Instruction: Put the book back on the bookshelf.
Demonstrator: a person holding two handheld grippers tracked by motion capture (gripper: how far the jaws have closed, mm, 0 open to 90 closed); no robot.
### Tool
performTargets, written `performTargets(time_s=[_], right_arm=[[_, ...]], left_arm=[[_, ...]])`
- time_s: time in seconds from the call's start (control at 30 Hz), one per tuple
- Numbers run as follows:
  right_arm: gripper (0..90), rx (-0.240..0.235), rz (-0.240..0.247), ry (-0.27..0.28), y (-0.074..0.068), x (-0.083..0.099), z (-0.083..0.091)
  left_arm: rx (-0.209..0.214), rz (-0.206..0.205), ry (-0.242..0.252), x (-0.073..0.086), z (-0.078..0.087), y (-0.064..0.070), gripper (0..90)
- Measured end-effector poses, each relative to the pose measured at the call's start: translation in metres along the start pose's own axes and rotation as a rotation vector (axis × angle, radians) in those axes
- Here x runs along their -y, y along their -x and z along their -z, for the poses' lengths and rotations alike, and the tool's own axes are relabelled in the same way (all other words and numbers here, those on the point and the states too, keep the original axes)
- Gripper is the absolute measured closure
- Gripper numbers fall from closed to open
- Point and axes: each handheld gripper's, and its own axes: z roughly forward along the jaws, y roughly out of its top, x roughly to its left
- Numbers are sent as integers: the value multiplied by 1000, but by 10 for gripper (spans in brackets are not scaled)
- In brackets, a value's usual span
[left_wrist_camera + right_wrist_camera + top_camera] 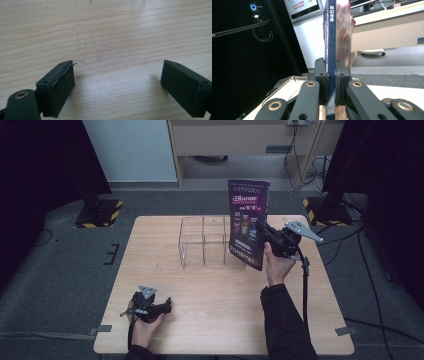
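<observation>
Our right gripper [266, 231] is clamped on the spine edge of a magazine [248, 224], both pads pressed flat against it. We hold the magazine upright above the table [210, 285], just beside the clear divided organizer [204, 242]. Our left gripper [165, 306] rests near the table's front edge, jaws spread wide, gripping nothing.

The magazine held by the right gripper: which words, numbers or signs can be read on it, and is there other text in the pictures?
"科幻世界": white characters on the blue spine of the magazine, right gripper view.
Front cover of the magazine, high view: printed lines, too small and blurred to read.
Red-and-white poster behind: characters too blurred to read.
Clear organizer and table: no text.
</observation>
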Motion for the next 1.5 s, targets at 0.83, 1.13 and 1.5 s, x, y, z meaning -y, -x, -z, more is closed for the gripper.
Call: performTargets(time_s=[0.83,1.13,1.5], right_arm=[[845,39,20,-23,0,31,-21],[844,46,29,-12,-1,44,-24],[844,53,37,7,-2,54,-23]], left_arm=[[0,0,0,0,0,0,110],[0,0,0,0,0,0,110],[0,0,0,0,0,0,110]])
